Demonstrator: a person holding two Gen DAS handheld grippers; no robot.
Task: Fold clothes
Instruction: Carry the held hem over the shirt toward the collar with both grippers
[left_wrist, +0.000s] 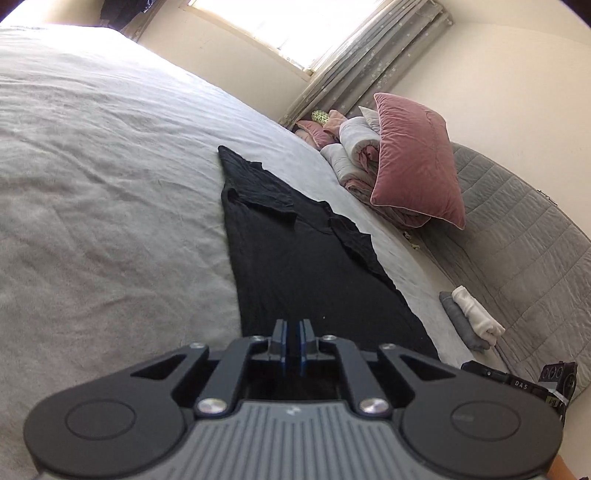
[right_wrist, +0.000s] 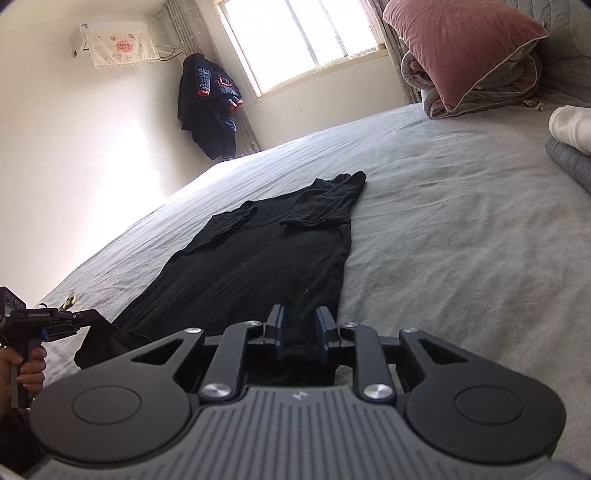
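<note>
A black shirt lies flat on the grey bed sheet, its sleeves folded in over its body and its collar end far from me. My left gripper is at the near hem, its jaws almost together with black cloth pinched between them. From the right wrist view, that left gripper is at the far left in a person's hand, and the hem corner rises to its tip. My right gripper is over the other hem corner of the shirt. Its jaws stand apart with the cloth loose between them.
A pink pillow leans on a rolled duvet by the quilted grey headboard. Folded grey and white clothes lie on the bed beside the shirt. A dark jacket hangs in the corner next to the window.
</note>
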